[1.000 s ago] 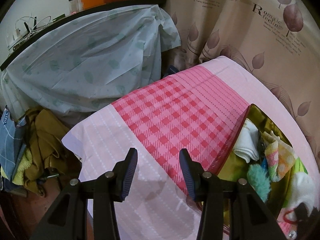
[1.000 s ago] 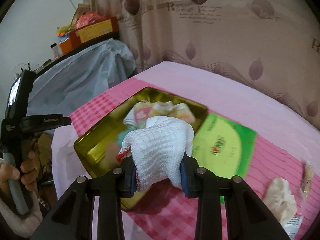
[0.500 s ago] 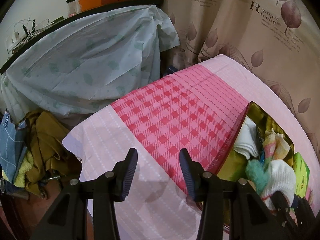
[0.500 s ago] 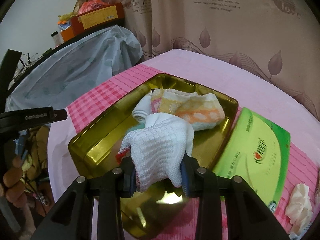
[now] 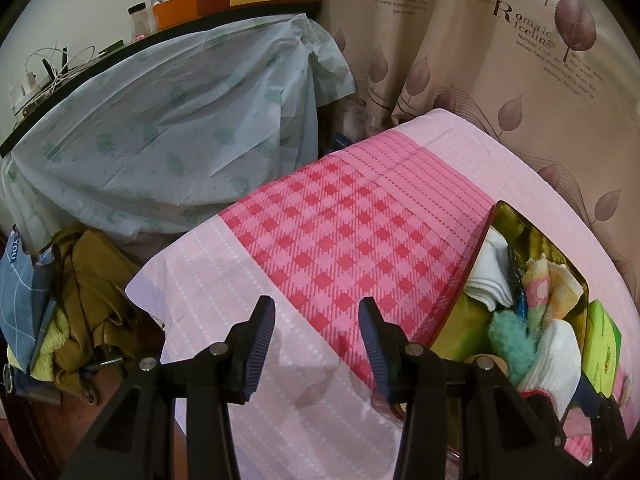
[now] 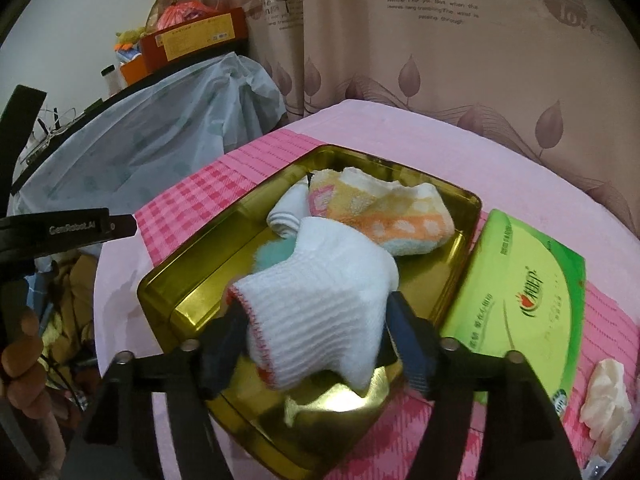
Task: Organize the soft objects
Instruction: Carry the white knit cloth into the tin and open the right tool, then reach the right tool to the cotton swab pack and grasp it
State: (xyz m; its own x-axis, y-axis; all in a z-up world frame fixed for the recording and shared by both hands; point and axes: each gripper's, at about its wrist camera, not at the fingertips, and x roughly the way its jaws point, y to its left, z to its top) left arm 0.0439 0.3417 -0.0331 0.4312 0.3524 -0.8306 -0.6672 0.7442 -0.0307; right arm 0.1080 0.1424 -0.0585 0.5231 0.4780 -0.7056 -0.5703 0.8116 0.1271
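A white ribbed knit cloth (image 6: 320,312) with red-stitched edging is pinched between the fingers of the right gripper (image 6: 316,332), bunched and drooping over the near end of the gold tin (image 6: 188,284). The left gripper (image 5: 316,344) is held wide apart, empty, above the pink checked tablecloth (image 5: 344,232).

The left wrist view looks along its tool (image 5: 317,344) across the worktop's (image 5: 340,232) pink cloth, with the gold tin (image 5: 472,276) at 4 o'clock. The right wrist view sits close above that tin (image 6: 192,280), facing the curtain (image 6: 460,72) at 12 o'clock. Both share tin, cloth and curtain.
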